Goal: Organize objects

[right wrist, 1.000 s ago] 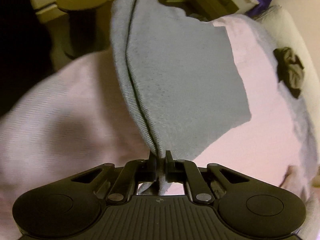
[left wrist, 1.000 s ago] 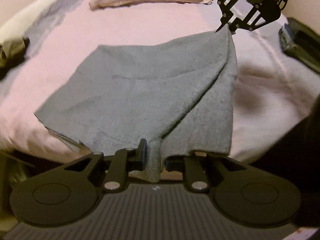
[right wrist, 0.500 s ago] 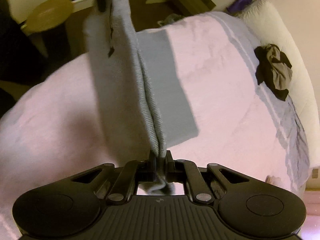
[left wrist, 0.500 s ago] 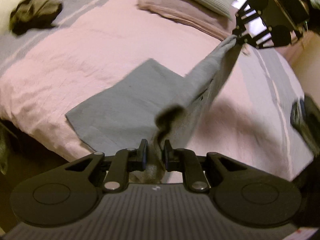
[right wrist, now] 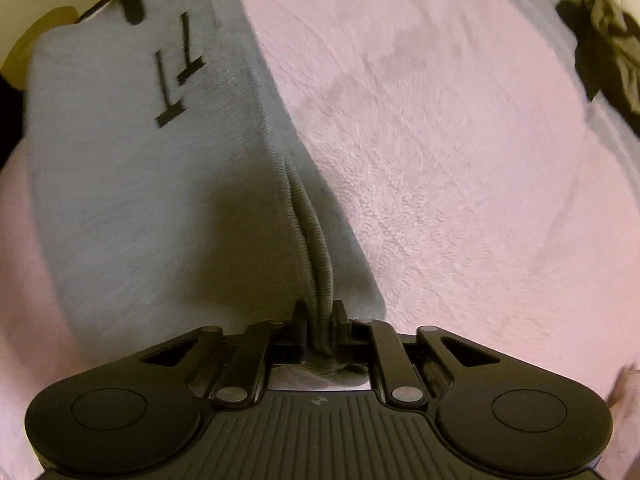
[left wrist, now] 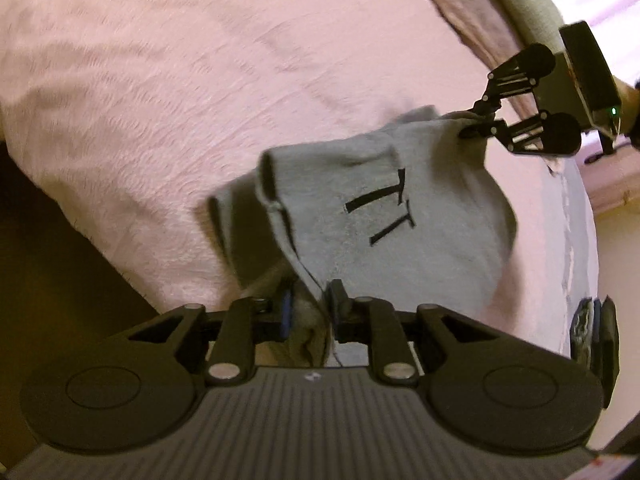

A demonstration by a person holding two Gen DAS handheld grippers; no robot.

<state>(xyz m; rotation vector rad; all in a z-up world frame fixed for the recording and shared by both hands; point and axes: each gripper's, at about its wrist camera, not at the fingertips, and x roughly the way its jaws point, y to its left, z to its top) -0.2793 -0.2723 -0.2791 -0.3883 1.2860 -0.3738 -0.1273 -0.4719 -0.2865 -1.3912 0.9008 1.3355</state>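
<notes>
Cloth now folded over | both grippers clamp its corners | on bedspread

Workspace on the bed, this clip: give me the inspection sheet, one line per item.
Surface: pink bedspread, grey band along one edge.
Job's things: grey cloth with black T-shaped marks, folded over, stretched between both grippers.
Clutter: dark crumpled garment near the bed's edge; dark object at the other edge, unclear what.
Grippers: left gripper pinches one cloth end; right gripper pinches the ribbed hem.
Cables: thin dark lead behind the right gripper's body, left wrist view.
Surroundings: pillows at the head; round yellowish stool beside the bed.
</notes>
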